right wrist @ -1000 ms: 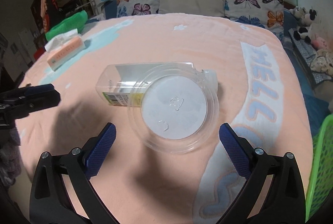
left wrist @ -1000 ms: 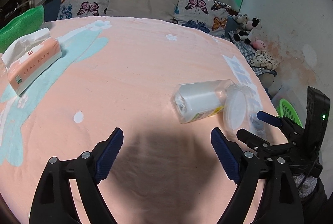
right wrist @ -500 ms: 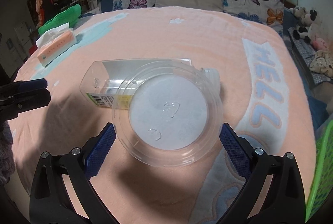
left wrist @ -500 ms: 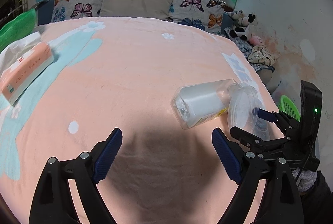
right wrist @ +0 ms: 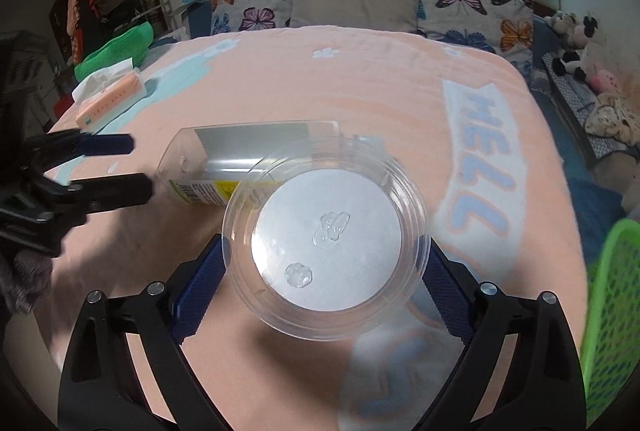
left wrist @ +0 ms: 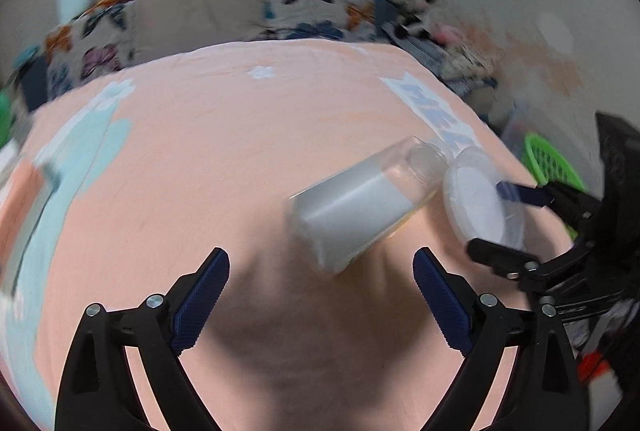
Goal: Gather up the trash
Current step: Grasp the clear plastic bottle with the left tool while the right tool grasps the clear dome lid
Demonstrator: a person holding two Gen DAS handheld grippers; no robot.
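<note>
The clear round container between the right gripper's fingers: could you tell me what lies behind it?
Behind the clear round container a clear bottle lies on its side on the peach blanket. The container's rim covers the bottle's neck end, so no cap can be seen.

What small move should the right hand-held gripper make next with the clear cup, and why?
Probably close the right hand-held gripper on the clear cup. Its blue fingers already stand on both sides of the cup, seemingly not yet squeezing it, and the green basket waits at the right.

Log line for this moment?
right gripper: straddling round clear plastic cup | left gripper: open, empty | clear plastic bottle: on bed
</note>
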